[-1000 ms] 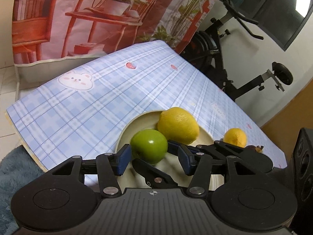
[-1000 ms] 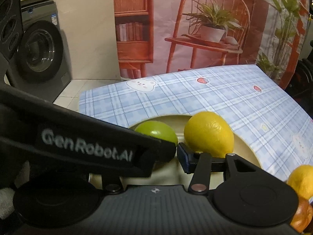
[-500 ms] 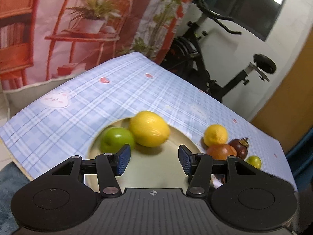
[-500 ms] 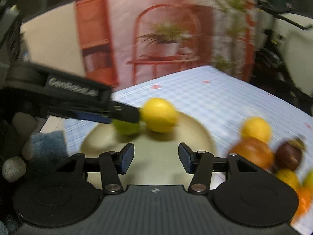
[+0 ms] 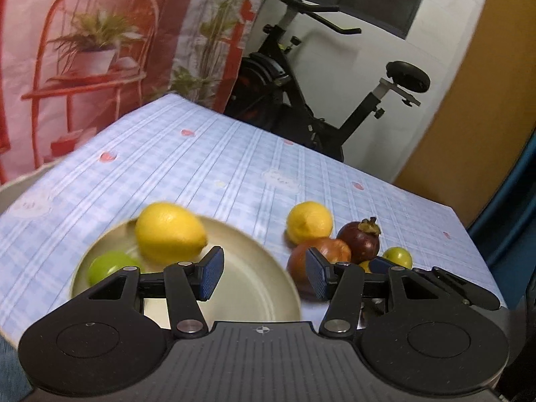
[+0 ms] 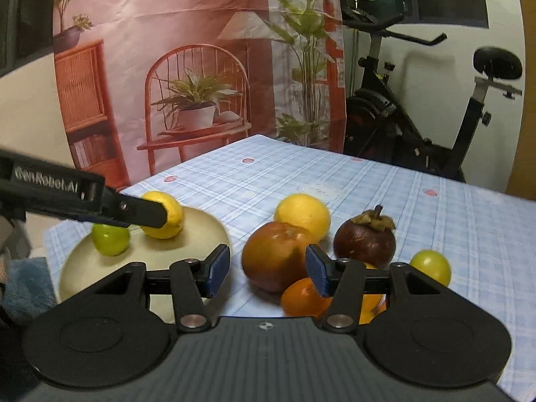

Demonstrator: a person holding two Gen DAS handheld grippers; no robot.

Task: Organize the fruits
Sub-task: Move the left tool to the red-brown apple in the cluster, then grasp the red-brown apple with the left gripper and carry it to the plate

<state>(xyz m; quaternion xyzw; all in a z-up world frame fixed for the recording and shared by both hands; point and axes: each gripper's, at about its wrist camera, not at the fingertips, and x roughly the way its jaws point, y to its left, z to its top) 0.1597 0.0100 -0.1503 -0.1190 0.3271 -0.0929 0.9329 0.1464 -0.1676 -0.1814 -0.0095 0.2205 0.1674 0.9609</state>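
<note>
The empty, open right tool (image 6: 268, 273) faces the brown fruit (image 6: 276, 256) just ahead, probably nearer than the open left tool (image 5: 261, 276).

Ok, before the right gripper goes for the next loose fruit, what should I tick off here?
1. Right gripper open and empty: ok.
2. Left gripper open and empty: ok.
3. Target between the right fingers: ok, the brown fruit sits just ahead of the gap.
4. Clean grasp: not ok, the orange and second lemon crowd against the brown fruit.
5. Space on the plate: ok, only a lemon and green fruit sit at its far side.
6. Left gripper clear of the drop path: not ok, its fingers reach over the plate.
</note>
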